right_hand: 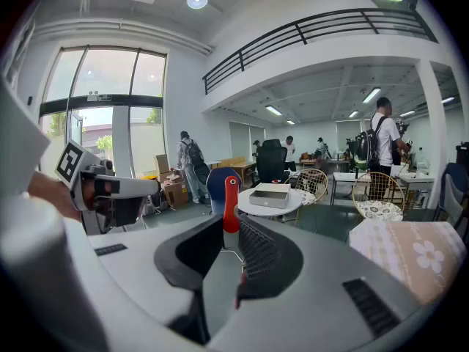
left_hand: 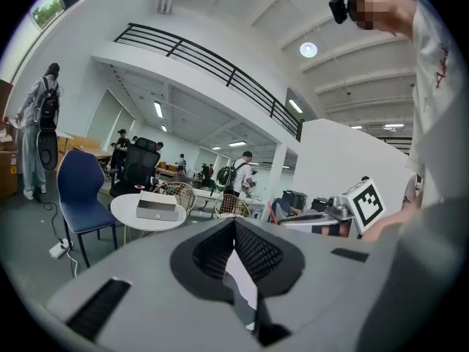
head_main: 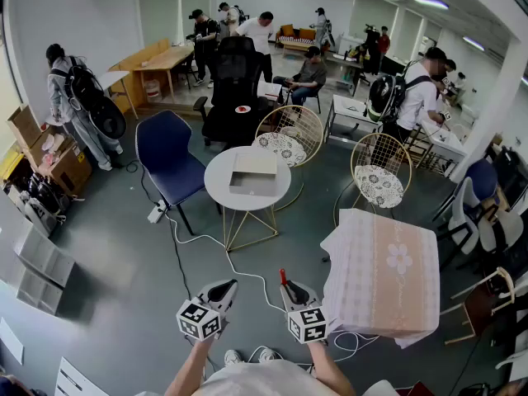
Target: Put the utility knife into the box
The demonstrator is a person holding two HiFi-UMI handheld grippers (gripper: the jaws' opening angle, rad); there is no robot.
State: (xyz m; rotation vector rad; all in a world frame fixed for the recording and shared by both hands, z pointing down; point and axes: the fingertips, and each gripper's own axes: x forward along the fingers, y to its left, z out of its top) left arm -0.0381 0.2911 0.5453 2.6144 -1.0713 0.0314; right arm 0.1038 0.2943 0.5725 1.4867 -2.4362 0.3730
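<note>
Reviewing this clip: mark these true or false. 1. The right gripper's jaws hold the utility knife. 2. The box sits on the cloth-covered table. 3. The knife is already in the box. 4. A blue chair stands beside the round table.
1. True: the right gripper is shut on the utility knife, whose red end sticks out past the jaws.
2. False: the box sits on the round white table.
3. False: the knife is in the right gripper, well short of the box.
4. True: the blue chair stands to the table's left.
</note>
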